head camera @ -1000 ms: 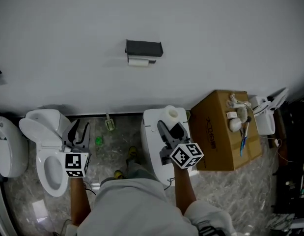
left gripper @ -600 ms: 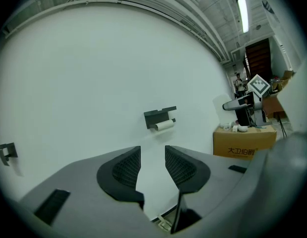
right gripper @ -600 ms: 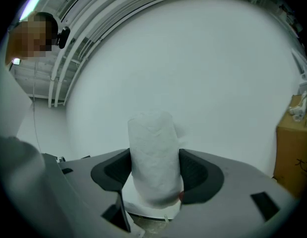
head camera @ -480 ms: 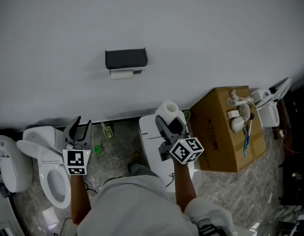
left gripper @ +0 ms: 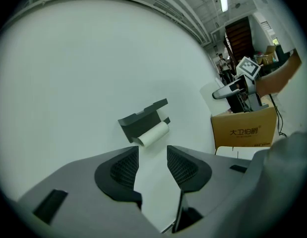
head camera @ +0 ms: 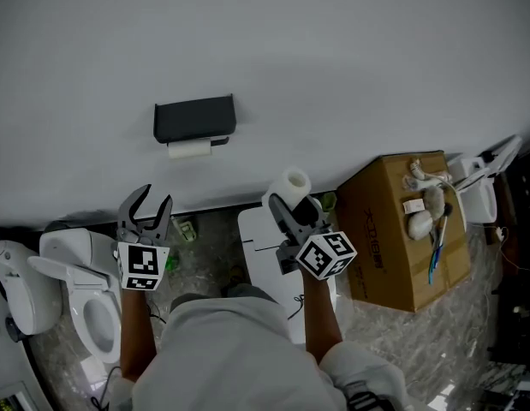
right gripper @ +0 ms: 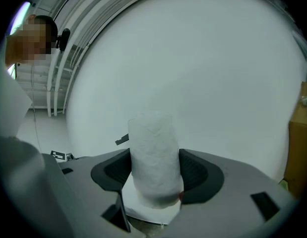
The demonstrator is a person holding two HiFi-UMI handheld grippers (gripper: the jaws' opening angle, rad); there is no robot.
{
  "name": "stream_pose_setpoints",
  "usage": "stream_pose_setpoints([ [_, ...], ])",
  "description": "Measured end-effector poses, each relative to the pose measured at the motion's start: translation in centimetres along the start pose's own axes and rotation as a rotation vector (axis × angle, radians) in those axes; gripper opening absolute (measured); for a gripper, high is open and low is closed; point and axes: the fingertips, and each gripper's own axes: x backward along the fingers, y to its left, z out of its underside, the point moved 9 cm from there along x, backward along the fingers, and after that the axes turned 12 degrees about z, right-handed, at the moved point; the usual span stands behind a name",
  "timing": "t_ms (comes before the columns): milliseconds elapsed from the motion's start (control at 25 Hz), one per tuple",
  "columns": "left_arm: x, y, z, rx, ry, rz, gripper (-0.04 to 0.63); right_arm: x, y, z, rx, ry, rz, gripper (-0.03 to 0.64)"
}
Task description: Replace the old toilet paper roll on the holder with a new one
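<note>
Both grippers have moved in on the wall (head camera: 350, 50) over the last second. The head view has swung with them, so the holder (head camera: 194, 118) now sits left of centre and looks larger than before.

The left gripper (head camera: 146, 204) has left its place over the toilet (head camera: 80, 272). It now reaches toward the foot of the wall, below and a little left of the holder. Its jaws have just been opening and stand wide apart with nothing between them. Its own view looks through that gap at the old roll (left gripper: 154, 134), thin and nearly spent, which still hangs under the dark holder and is not yet touched.

The right gripper (head camera: 292, 197) has come forward alongside, clamped on the new roll (head camera: 293, 182). The roll stands upright between its pads, well to the right of the holder.

For the task, this looks like the end of the approach, with no part of the swap done yet. The widening, empty left jaws seem to be getting ready to take the old roll off. The right gripper probably has to wait with the new roll until the holder is free.
</note>
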Motion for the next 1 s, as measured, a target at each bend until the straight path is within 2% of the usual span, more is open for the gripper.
stream_pose_setpoints([
  [80, -1.7, -0.3, -0.6, -0.088, 0.044, -0.015, 0.178, -0.5, -1.1, -0.4, -0.024, -0.006, 0.004, 0.299],
  [240, -4.9, -0.7, -1.0, -0.349, 0.202, -0.049, 0.195, -1.0, -2.6, -1.1, -0.094, -0.027, 0.005, 0.299],
  [440, -8.1, -0.6, -1.8, -0.468, 0.253, -0.051, 0.223, -1.8, -3.9, -1.8, -0.098, -0.039, 0.023, 0.299],
  [560, -9.5, -0.7, -2.4, -0.592, 0.291, -0.088, 0.225, -2.1, -4.2, -1.9, -0.102, -0.039, 0.023, 0.299],
  [640, -10.4, -0.9, -2.7, -0.630, 0.305, -0.088, 0.225, -2.3, -4.3, -2.0, -0.095, -0.041, 0.022, 0.299],
  [1000, -13.0, 0.0, -2.3, -0.676, 0.368, -0.085, 0.230, -2.6, -5.0, -2.5, -0.089, -0.046, 0.014, 0.299],
])
